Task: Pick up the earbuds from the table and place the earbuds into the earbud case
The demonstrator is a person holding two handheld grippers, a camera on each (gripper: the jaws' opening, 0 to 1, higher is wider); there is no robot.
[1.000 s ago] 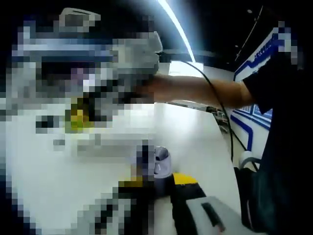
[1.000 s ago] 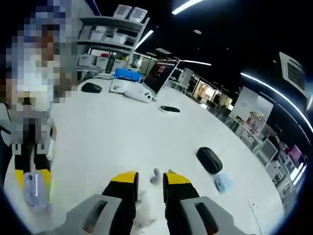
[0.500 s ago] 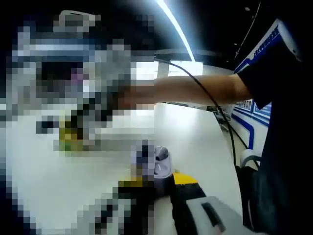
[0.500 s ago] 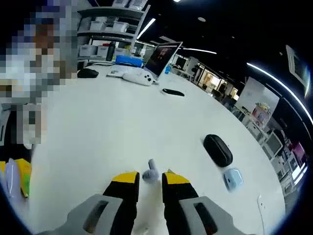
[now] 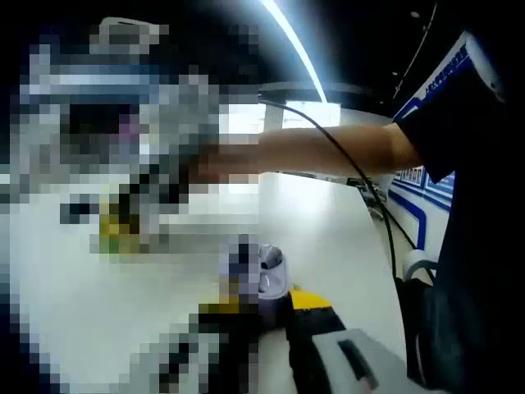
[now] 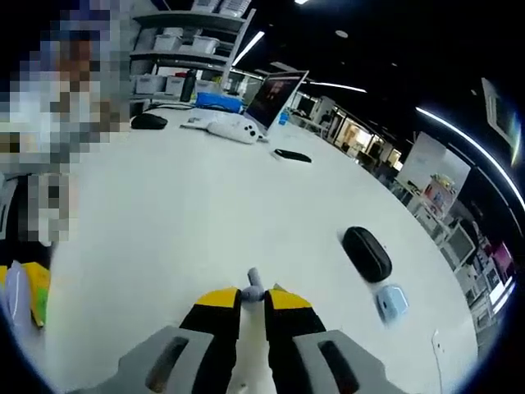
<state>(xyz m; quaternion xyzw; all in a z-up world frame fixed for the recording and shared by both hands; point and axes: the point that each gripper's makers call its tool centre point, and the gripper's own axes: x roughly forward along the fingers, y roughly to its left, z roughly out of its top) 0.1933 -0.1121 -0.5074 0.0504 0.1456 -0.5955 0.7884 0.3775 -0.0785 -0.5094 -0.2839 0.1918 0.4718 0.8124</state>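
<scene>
My right gripper (image 6: 252, 300) pinches an earbud (image 6: 253, 284) by its tip; it may slip onto the table (image 6: 180, 213).

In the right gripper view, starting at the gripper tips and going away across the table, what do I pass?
earbud at the right gripper tips → black oval case off to the right → flat black item → open laptop → shelves with bins
</scene>
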